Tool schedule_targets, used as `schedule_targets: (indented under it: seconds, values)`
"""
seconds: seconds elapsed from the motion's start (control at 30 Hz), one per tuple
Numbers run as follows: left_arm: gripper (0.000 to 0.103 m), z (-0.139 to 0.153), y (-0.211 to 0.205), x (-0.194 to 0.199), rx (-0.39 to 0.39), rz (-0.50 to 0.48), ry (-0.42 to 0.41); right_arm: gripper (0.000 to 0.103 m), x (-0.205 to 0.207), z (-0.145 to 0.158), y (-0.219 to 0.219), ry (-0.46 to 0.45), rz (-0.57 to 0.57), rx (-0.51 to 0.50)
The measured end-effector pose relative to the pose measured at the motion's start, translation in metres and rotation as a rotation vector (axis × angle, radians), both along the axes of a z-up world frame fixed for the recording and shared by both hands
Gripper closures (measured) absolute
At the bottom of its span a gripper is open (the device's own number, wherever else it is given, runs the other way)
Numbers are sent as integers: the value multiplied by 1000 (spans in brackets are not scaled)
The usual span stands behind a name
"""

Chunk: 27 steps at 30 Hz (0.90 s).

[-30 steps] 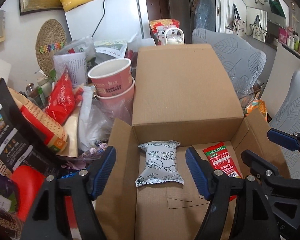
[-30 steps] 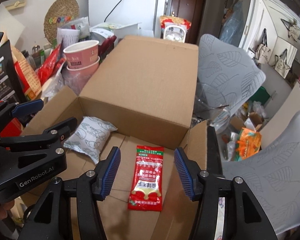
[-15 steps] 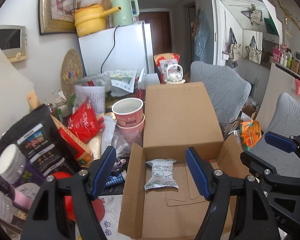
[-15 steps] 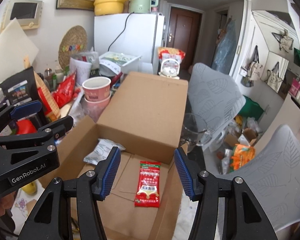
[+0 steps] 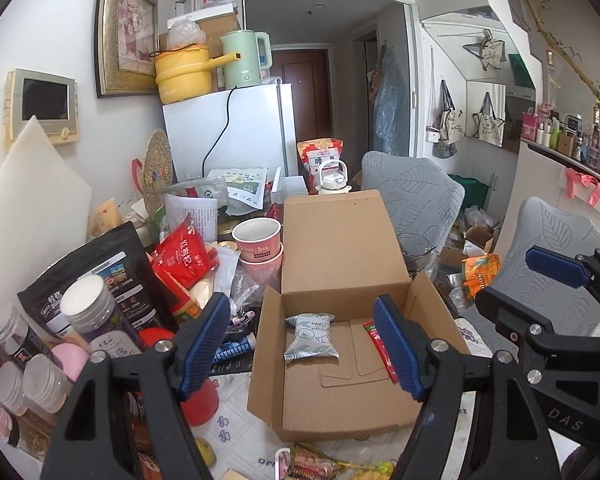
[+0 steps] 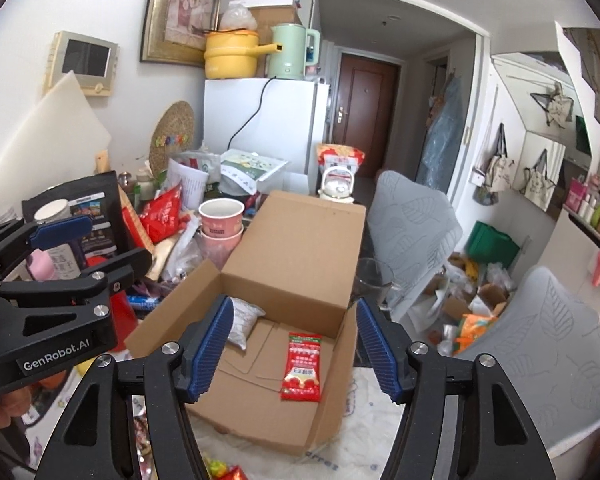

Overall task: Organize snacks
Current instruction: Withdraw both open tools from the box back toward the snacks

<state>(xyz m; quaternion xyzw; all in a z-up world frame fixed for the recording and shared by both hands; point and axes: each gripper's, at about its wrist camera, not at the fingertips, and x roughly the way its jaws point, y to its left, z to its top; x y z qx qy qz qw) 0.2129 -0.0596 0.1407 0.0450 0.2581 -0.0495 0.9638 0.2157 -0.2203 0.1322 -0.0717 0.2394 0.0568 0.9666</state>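
Desk (image 5: 236, 420) under white cloth with small purple print, crowded. Landmark — open cardboard box (image 5: 340, 420) standing on cloth, lid flap upright at far side. Left of box: stacked pink paper cups (image 5: 258, 242), red snack bag (image 5: 182, 256), black pouch (image 5: 100, 276), clear jars with white lids (image 5: 86, 300), red round object (image 5: 202, 400), blue tube (image 5: 234, 348) just beside box wall. Behind box: white kettle (image 5: 332, 178), green-printed bags (image 5: 246, 188). In front of box — colourful snack packets (image 5: 320, 466) at cloth edge.

Left hand-held gripper (image 5: 302, 346) and right hand-held gripper (image 6: 294, 350): jaws spread wide, empty.
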Motion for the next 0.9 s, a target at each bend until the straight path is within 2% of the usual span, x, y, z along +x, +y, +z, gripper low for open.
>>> schedule_targets:
  seconds: [0.1, 0.23, 0.33, 0.57, 0.9]
  values:
    - [26, 2, 2, -18, -4, -5, -18, 32, -17, 3, 0, -17, 0, 4]
    - [26, 2, 4, -41, -2, -13, -23, 31, -44, 4, -1, -38, 1, 10]
    - [26, 1, 6, -59, 0, -17, -38, 25, -64, 3, 0, -54, 8, 15]
    - [26, -7, 9, -94, -1, -29, -42, 25, -98, -5, 1, -66, 15, 20]
    - [26, -31, 22, -140, -11, -51, -17, 25, -144, -32, 6, -49, 22, 54]
